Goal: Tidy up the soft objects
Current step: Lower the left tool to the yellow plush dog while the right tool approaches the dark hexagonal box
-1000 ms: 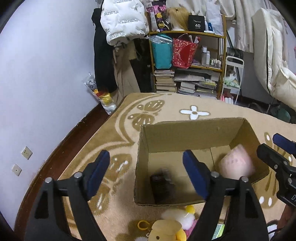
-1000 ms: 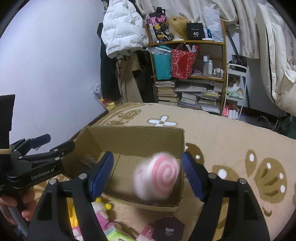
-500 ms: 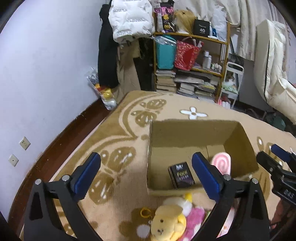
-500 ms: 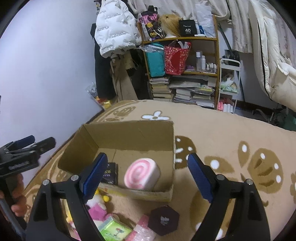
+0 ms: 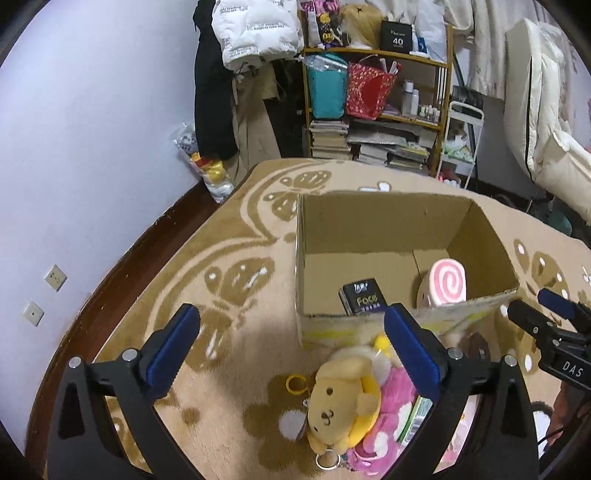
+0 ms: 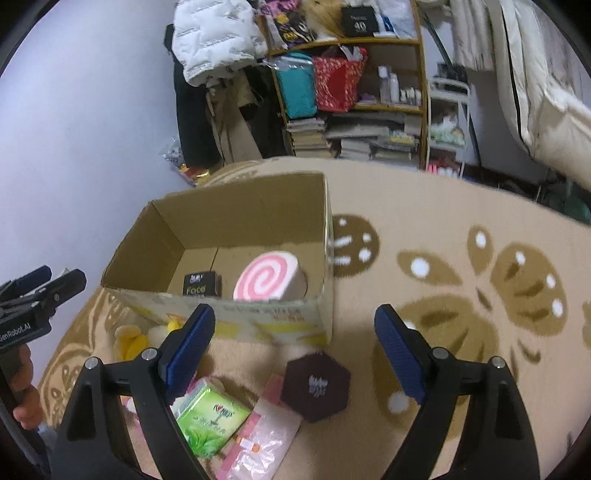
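sitting on the carpet, cardboard box [image 5: 369, 236] holds pink swirl cushion [image 5: 448, 282] and black face pack [image 5: 362, 297]. yellow plush dog [image 5: 341, 402] lies just below the box's front wall, between left gripper [image 5: 291, 350] fingers, nearer left. right gripper [image 6: 295, 343] above green tissue pack [image 6: 212, 419]. both wide open, empty.

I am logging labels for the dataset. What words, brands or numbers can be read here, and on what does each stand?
"Face": black pack in the cardboard box.
"40": black box on the top shelf.
"DAS": right tongs, seen from the left wrist.
"enRobot.AI", start cut off: left tongs, seen from the right wrist.
Too small or blurred: green tissue pack, hexagonal dark box, white jacket, print on the cardboard box's front.
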`<state>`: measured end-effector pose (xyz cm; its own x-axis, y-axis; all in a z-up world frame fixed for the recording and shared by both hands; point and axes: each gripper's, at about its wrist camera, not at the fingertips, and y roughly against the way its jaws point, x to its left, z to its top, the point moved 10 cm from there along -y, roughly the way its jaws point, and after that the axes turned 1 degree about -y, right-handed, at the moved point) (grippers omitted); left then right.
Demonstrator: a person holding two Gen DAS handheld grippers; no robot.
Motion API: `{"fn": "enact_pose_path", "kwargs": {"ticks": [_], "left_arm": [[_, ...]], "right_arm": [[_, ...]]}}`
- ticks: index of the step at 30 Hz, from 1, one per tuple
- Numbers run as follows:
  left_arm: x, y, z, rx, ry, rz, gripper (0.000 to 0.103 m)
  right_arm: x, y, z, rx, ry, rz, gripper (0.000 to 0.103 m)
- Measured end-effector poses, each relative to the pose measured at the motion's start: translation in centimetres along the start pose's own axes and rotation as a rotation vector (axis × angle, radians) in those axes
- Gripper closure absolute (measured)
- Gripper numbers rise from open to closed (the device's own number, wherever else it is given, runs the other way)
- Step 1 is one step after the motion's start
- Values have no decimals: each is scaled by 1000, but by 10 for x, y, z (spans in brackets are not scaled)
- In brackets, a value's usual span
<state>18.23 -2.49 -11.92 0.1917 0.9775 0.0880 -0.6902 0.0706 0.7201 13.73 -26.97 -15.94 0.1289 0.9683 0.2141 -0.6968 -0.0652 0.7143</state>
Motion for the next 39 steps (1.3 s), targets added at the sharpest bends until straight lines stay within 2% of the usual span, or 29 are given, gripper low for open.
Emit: {"fn": "enact_pose_path", "kwargs": {"ticks": [11,18,32,39], "left_arm": [[-5,-25,-36,119,30,-39,4],[-13,-41,-56,192,-15,-45,4],[-18,-55,-73,260,-16,-75,4],[-25,-60,-79,290,-42,-95,4]], "right_arm": [[-1,-27,-36,110,-6,26,11],[0,-41,-48,162,14,30,11],[-18,-68,-75,283,-26,-3,11],[-20,-75,-85,304,-48,3,12]]}}
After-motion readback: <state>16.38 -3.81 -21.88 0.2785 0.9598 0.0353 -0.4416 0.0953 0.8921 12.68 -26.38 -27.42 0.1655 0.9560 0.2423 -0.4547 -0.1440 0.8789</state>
